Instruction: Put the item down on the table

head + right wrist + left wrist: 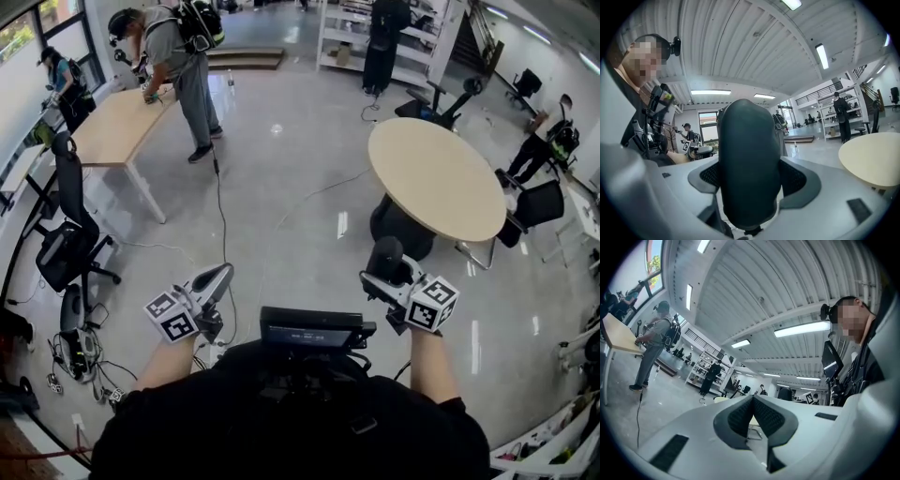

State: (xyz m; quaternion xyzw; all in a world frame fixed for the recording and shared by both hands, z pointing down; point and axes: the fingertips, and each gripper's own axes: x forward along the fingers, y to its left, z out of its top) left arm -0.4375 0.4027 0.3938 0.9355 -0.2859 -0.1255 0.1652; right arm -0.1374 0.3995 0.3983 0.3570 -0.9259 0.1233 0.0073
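A dark, rounded, capsule-shaped item (pixel 749 164) stands upright between the jaws of my right gripper (pixel 750 183), whose pads press on both its sides. In the head view that item (pixel 385 255) rises from the right gripper (pixel 389 272), held in the air over the floor, short of the round beige table (pixel 436 173). The same table (pixel 874 159) shows at the right of the right gripper view. My left gripper (pixel 223 274) hangs at the left; its jaws (pixel 753 399) meet at the tips with nothing between them.
A rectangular wooden table (pixel 117 127) stands far left with a person (pixel 178 66) bent over it. Office chairs (pixel 67 246) and floor cables (pixel 225 216) lie at the left. A black chair (pixel 536 206) and a crouched person (pixel 548 145) are beyond the round table. Shelves (pixel 342 37) line the back.
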